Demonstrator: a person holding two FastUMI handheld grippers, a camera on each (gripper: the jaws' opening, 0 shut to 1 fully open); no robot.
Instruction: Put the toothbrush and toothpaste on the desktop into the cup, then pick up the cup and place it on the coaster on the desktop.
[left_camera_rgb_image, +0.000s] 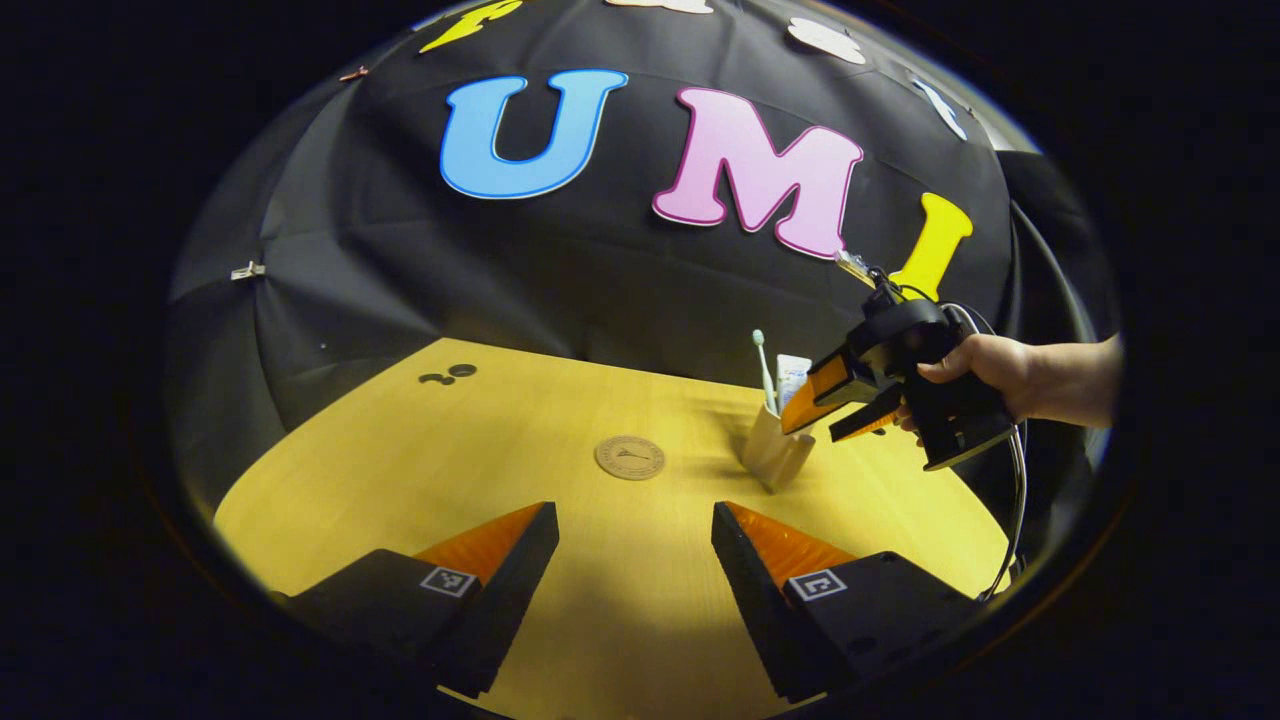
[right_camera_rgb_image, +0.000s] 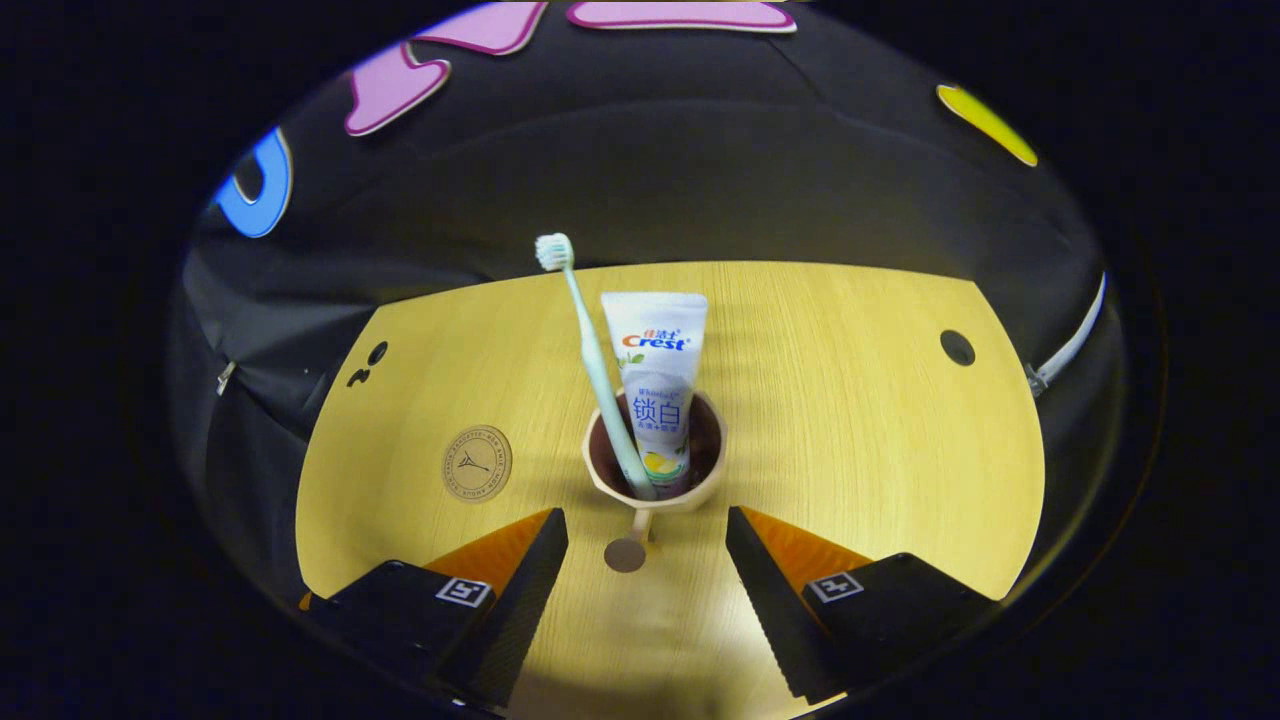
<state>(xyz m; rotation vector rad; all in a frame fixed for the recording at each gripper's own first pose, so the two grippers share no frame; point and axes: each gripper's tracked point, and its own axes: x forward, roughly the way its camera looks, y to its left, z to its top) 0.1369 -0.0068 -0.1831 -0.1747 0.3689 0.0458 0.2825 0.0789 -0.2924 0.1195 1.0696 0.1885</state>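
From the right gripper view I see my right hand-held gripper (right_camera_rgb_image: 645, 545) with its fingers spread wide, nothing between them, hovering just short of the cup (right_camera_rgb_image: 655, 495). The cup stands upright on the yellow wooden surface (right_camera_rgb_image: 850, 440), and its short handle, ending in a round knob, points toward me into the gap between the fingers without touching either one. The toothbrush (right_camera_rgb_image: 595, 370) leans in the cup with its bristle head up and tilted to the left, and the toothpaste (right_camera_rgb_image: 657, 385) stands beside it, cap end down inside the cup. The round coaster (right_camera_rgb_image: 477, 463) lies flat on the surface to the left of the cup, apart from it. In the left gripper view, my left hand-held gripper (left_camera_rgb_image: 635, 540) is also spread open and empty, held low over the near part of the surface (left_camera_rgb_image: 450, 450). Ahead of it I can see the coaster (left_camera_rgb_image: 630, 457), and to its right the cup (left_camera_rgb_image: 772, 455) with the toothbrush (left_camera_rgb_image: 763, 368) and toothpaste (left_camera_rgb_image: 792, 375) poking out of the top. The right hand-held gripper (left_camera_rgb_image: 830, 410) shows there too, gripped by a hand (left_camera_rgb_image: 985, 370) coming in from the right, its fingers parted and right by the upper part of the cup.
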